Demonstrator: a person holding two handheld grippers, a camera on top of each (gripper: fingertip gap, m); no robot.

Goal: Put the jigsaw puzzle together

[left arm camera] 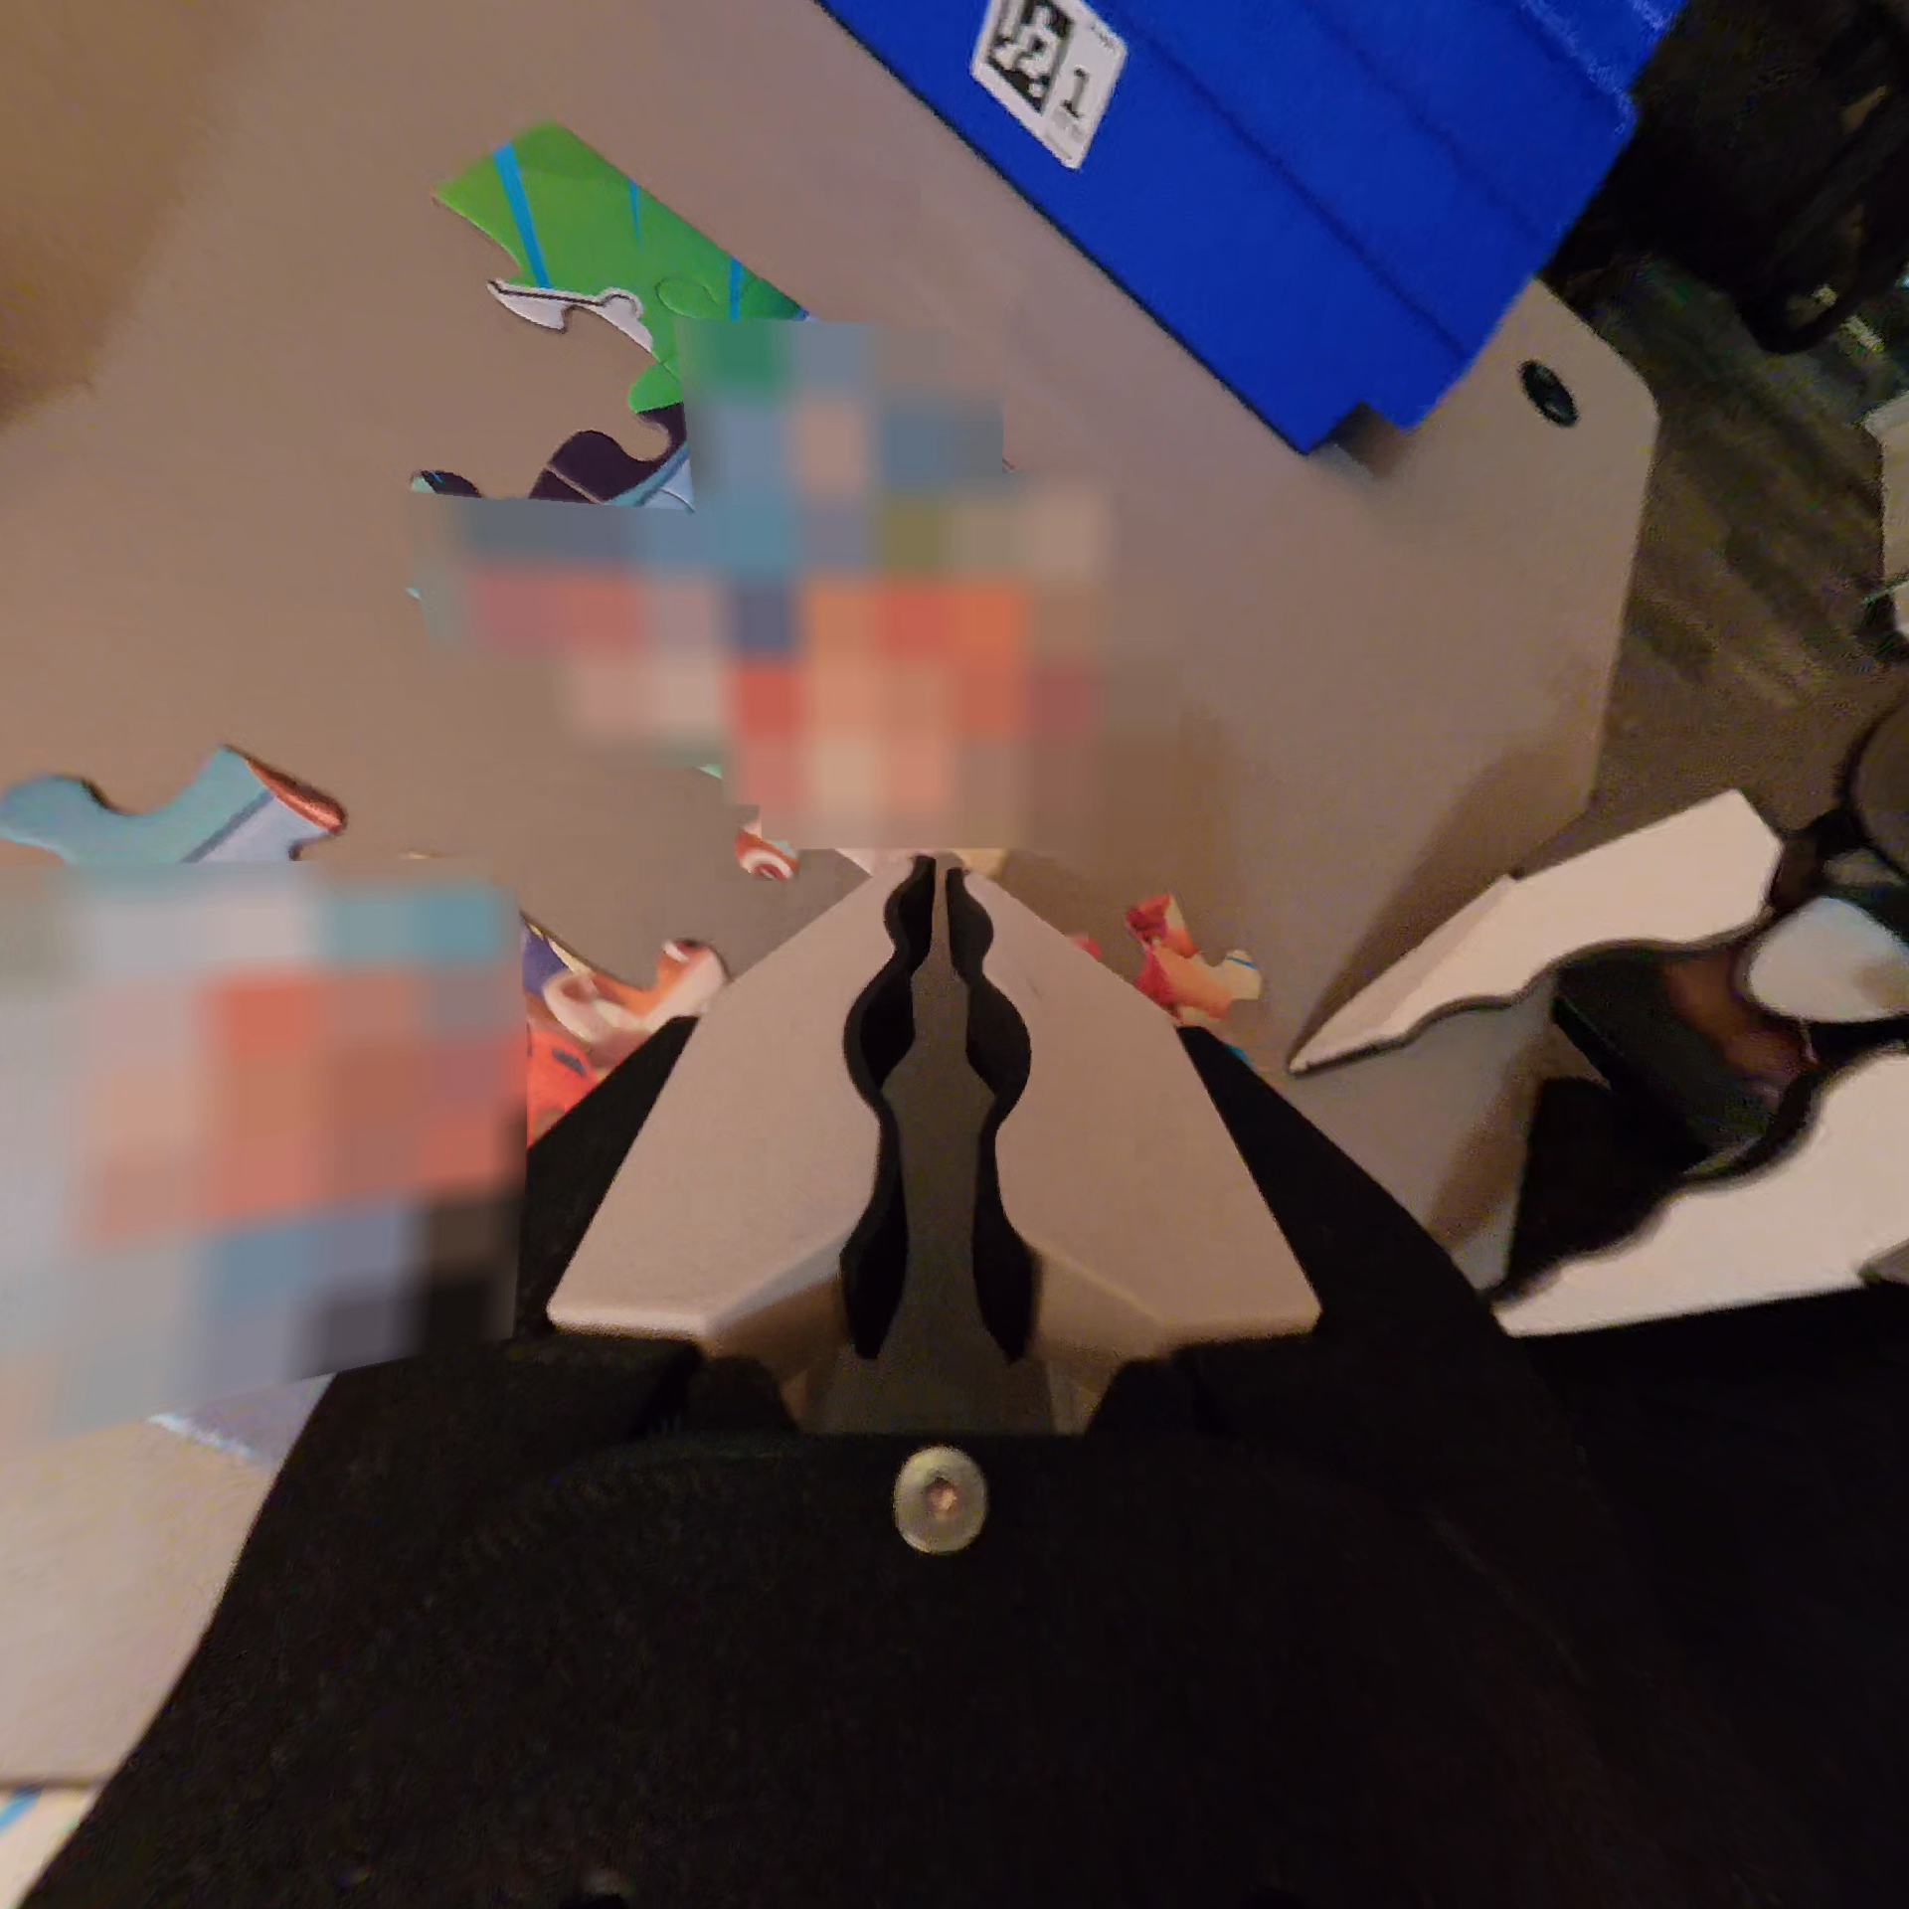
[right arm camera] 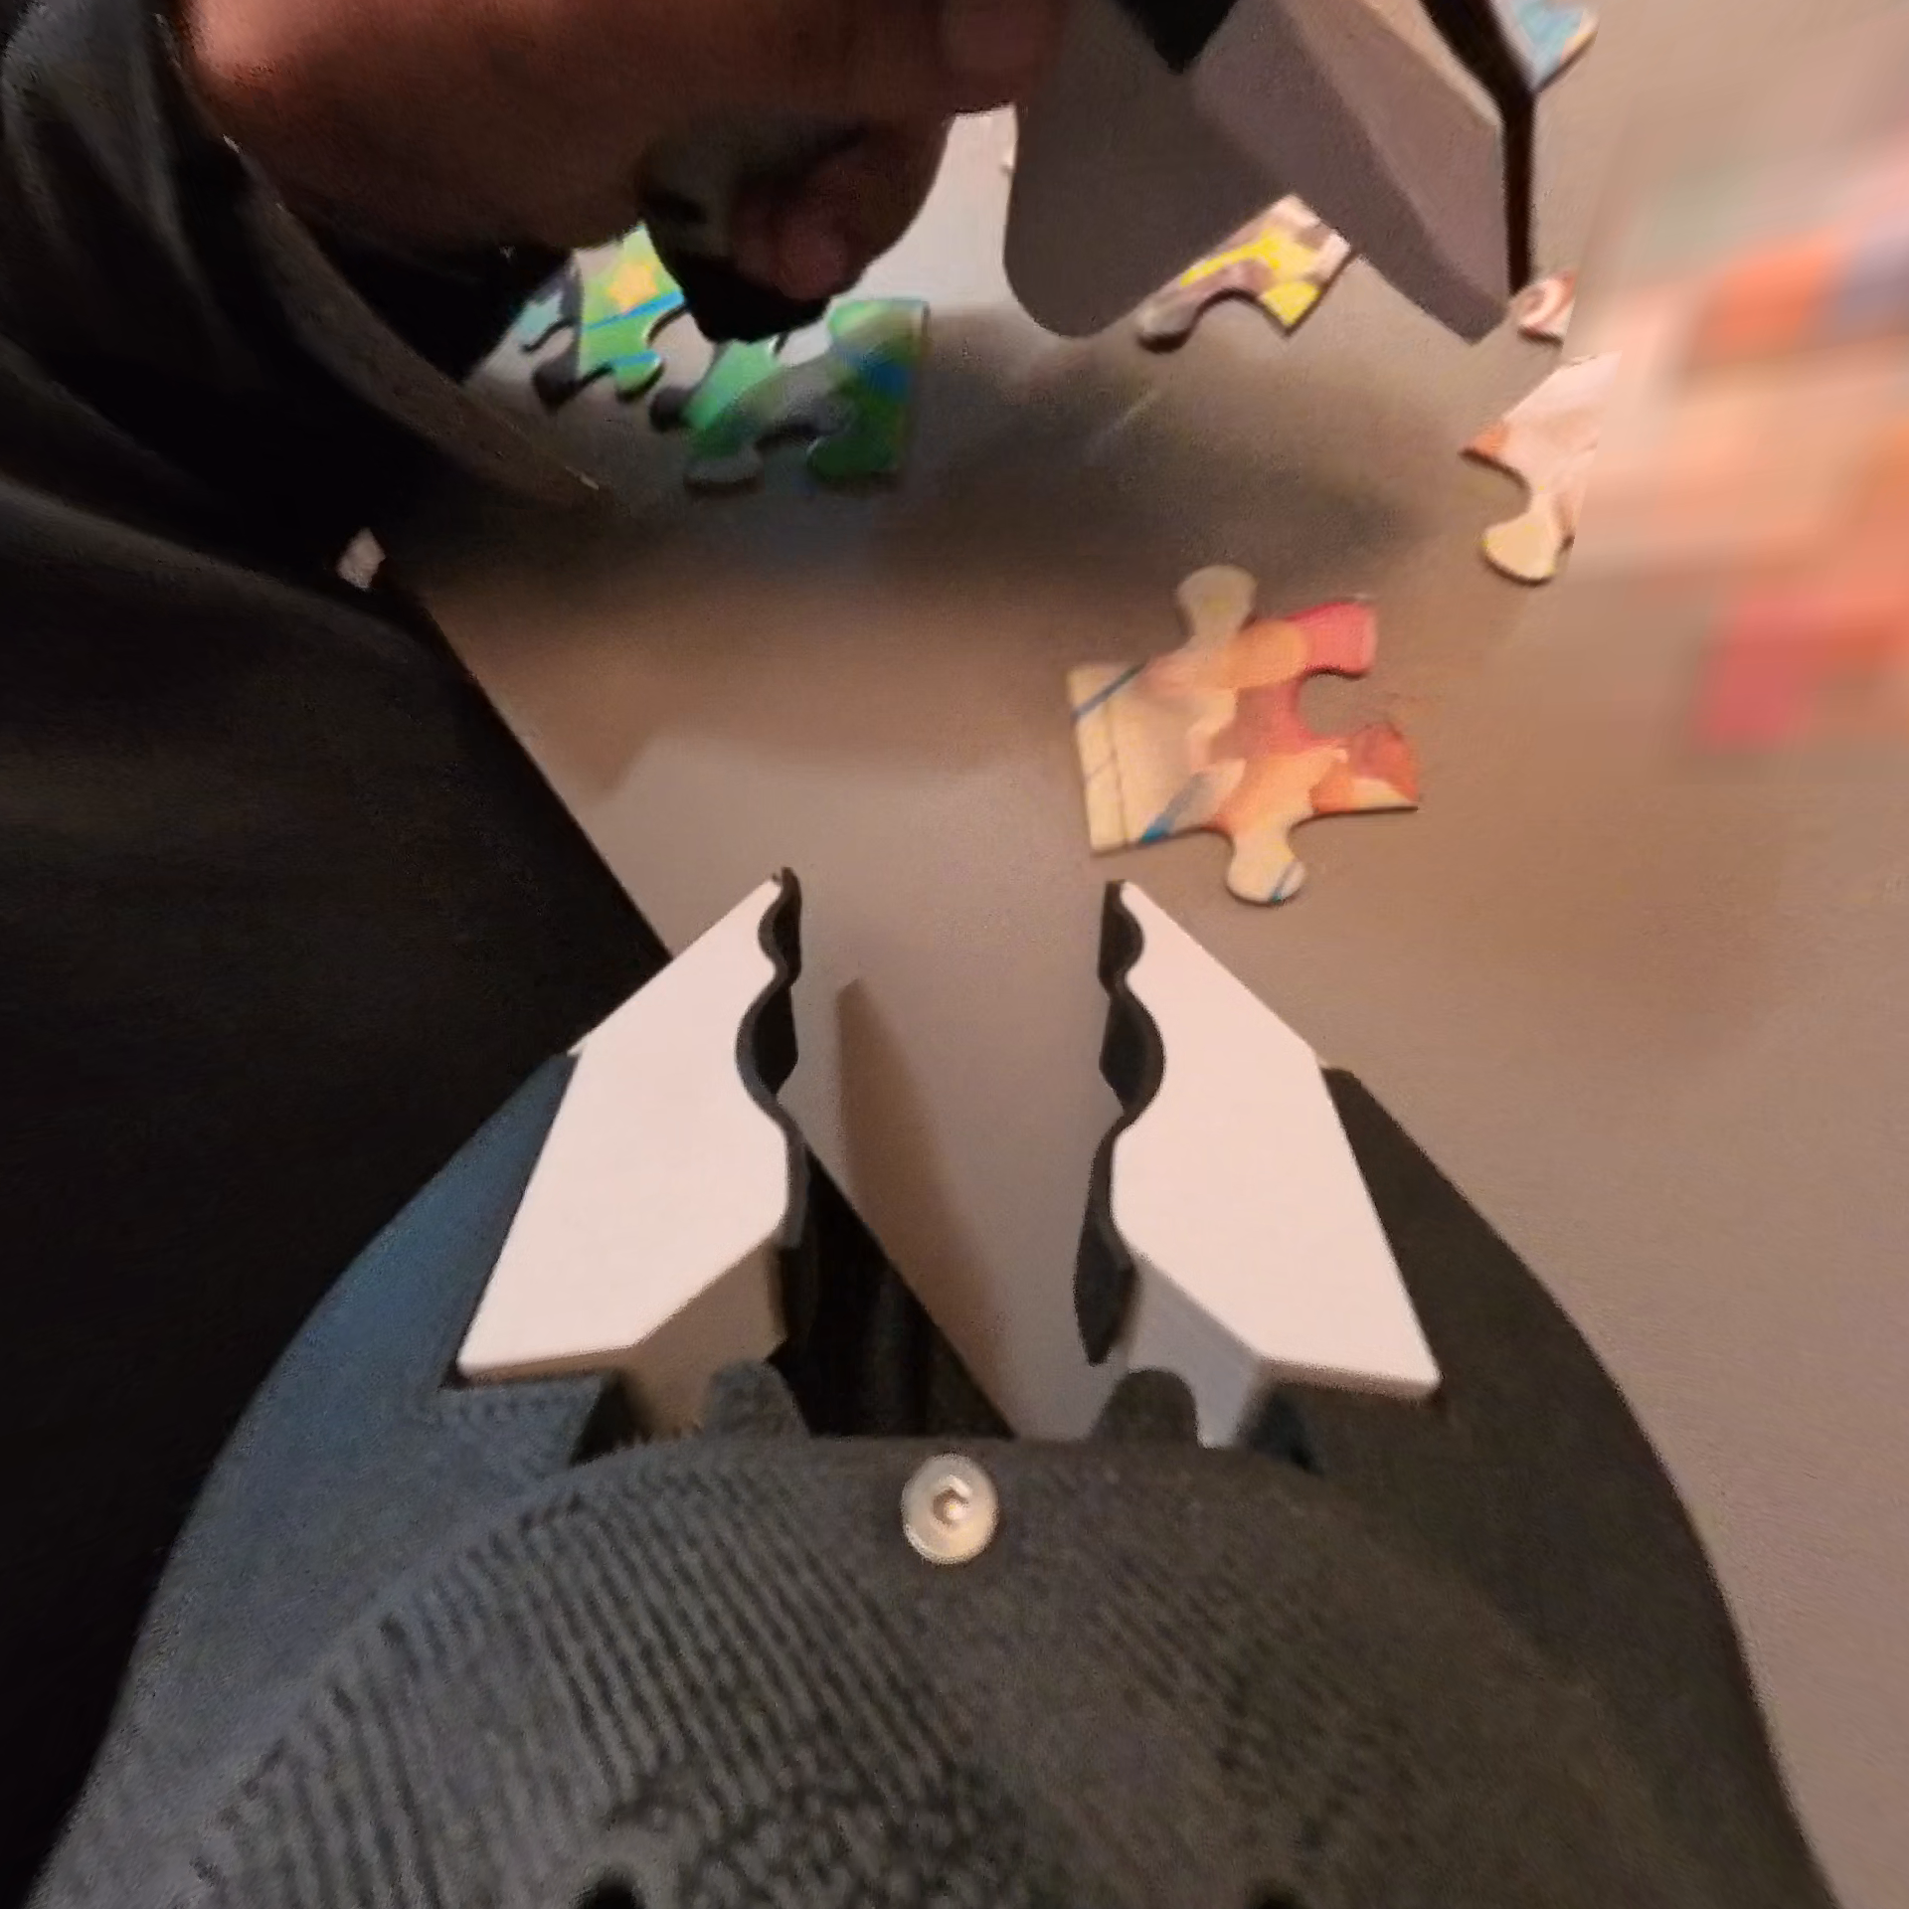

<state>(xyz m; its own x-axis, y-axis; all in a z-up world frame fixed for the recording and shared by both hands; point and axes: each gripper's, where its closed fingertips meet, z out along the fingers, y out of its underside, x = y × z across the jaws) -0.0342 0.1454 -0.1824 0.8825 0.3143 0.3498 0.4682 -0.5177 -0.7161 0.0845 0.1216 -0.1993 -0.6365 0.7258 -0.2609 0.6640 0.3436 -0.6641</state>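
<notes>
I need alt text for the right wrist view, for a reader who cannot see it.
The right gripper hangs open and empty over a grey table. A loose orange-pink puzzle piece lies just ahead to its right, green pieces farther back.

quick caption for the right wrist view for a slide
Right gripper open and empty above the grey table, nearest a loose pink-and-orange puzzle piece.

A matte grey table (left arm camera: 1291,640) fills most of both views, lit warmly and dimly, with soft shadows across its top. A blue ridged box (left arm camera: 1291,207) sits at the table's far edge. Beyond the table's corner lies a speckled grey-brown floor (left arm camera: 1735,620), with dark clutter above it.
</notes>
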